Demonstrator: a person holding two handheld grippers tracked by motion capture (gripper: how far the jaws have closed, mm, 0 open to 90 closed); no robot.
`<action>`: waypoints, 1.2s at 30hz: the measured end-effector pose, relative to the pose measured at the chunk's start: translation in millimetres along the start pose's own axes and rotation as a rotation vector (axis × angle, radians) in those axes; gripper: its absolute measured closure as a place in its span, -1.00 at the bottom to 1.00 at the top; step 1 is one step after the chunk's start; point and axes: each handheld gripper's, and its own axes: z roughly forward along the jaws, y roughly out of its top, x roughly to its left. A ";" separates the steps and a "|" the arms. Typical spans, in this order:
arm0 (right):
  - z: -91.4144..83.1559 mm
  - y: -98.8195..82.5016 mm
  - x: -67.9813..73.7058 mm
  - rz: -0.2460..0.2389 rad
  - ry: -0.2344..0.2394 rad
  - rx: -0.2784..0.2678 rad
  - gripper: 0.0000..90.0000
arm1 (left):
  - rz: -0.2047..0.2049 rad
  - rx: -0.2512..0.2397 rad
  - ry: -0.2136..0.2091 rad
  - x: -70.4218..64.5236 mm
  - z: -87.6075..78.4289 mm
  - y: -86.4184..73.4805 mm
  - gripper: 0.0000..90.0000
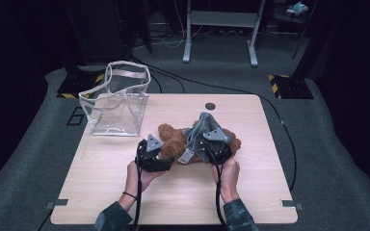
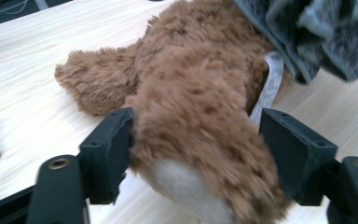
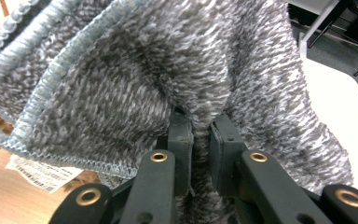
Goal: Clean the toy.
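At the far left of the wooden table (image 1: 101, 192) stands a clear plastic bag (image 1: 118, 98), upright and open at the top, well apart from both hands. Nearer and to its right, the person's left hand (image 1: 138, 175) comes in from the near edge with the forearm angled toward the middle, holding the left gripper (image 1: 166, 161) low over the tabletop and pointed right toward a brown teddy bear (image 1: 176, 142). In the left gripper view its jaws stand spread on either side of one furry limb of the bear (image 2: 191, 116); the left jaw is against the fur, while the right jaw stands just clear of it, beside a white label (image 2: 271, 86). The bear lies near the middle of the table, between the two grippers. To its right, the right hand (image 1: 229, 175) reaches in straighter from the near edge and holds the right gripper (image 1: 217, 151) just above the bear's right side. Its jaws are pressed together on a fold of a grey knitted garment (image 3: 177, 70), which drapes over the bear and rises in a peak (image 1: 206, 122) behind the gripper.
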 end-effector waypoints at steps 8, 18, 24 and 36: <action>-2.7 -2.0 0.2 0.030 0.018 -0.007 0.79 | -0.020 0.019 -0.059 10.5 7.6 -6.2 0.33; -24.6 -5.4 49.8 -0.034 0.179 -0.078 0.79 | -0.186 -0.039 -0.187 31.8 0.2 18.6 0.50; 7.6 -2.6 63.2 -0.034 0.215 -0.038 0.79 | -0.219 -0.057 -0.206 38.1 -3.5 27.4 0.54; 15.9 -1.0 71.8 -0.060 0.278 -0.022 0.80 | -0.204 -0.067 -0.185 38.8 -3.9 31.1 0.60</action>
